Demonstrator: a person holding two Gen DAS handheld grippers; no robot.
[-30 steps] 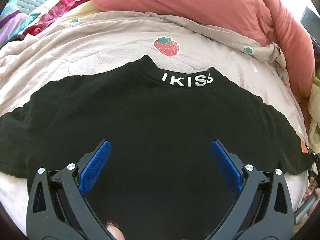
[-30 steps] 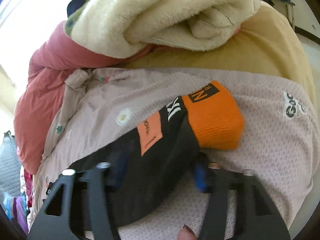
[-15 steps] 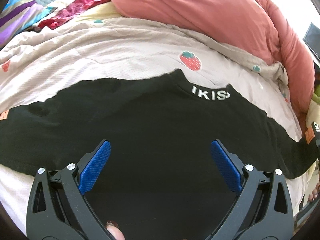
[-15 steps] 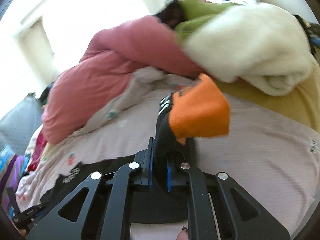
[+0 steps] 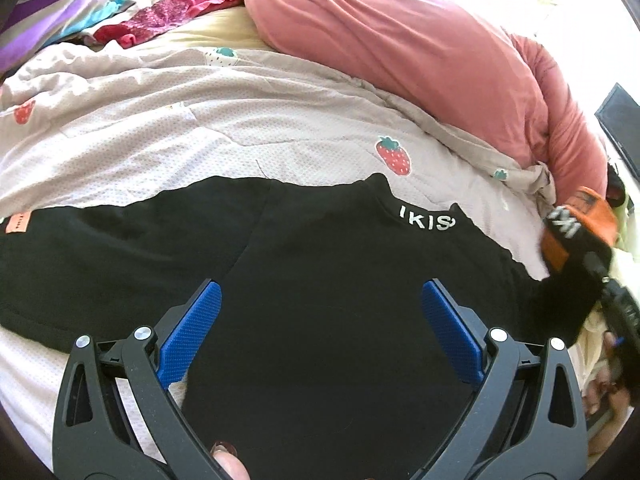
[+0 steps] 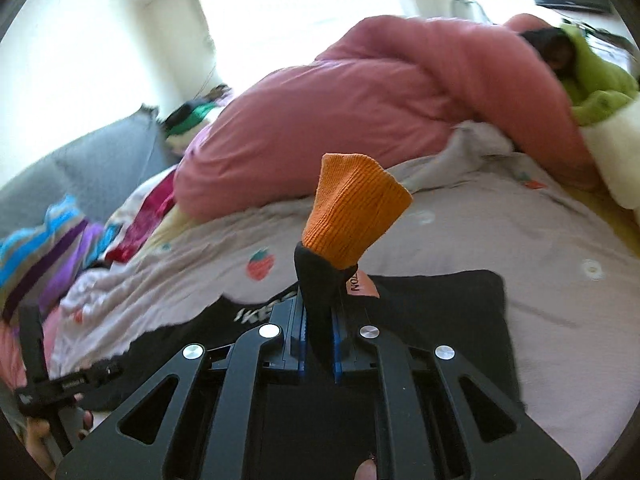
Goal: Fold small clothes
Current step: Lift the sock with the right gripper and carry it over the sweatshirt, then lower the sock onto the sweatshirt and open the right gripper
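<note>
My right gripper (image 6: 318,346) pinches the orange-cuffed sleeve (image 6: 352,216) lifted above the black top (image 5: 320,320) spread on the strawberry quilt (image 5: 160,136); my left gripper (image 5: 320,332) hangs wide over its body; folding barely begun, I judge.

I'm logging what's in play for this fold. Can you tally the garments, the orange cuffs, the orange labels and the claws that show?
black top: 1
orange cuff: 1
orange labels: 2, one per sleeve
Claws: 2, left claw open above the top, right claw shut on the black top's sleeve
Total: 6
</note>
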